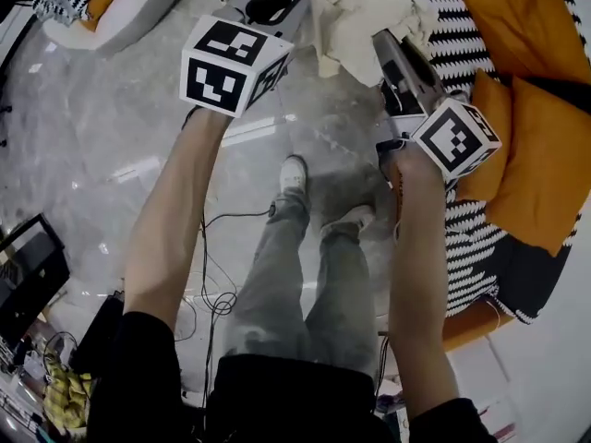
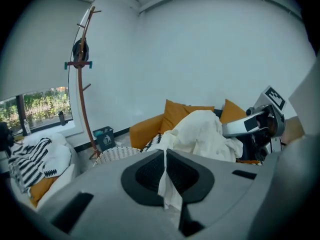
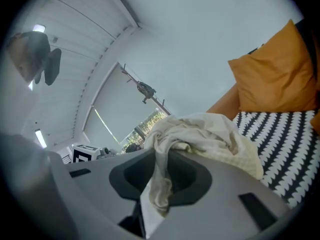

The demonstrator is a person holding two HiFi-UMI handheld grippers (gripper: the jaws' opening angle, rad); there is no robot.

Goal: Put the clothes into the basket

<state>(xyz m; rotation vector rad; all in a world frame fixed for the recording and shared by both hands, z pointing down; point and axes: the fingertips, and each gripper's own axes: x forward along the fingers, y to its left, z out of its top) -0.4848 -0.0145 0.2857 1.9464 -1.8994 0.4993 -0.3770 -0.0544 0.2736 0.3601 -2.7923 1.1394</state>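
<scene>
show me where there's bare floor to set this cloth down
Bare floor lies between the white seat and the feet. Crowded: cables at lower left, orange cushions on the striped sofa.

Cream-white garment [image 1: 360, 17]. Orange cushions [image 1: 545, 155]. Black-and-white zigzag blanket [image 1: 471, 238]. Grey marbled floor [image 1: 111, 137]. White woven basket [image 2: 117, 155]. Faded grey jeans [image 1: 277, 275].
</scene>
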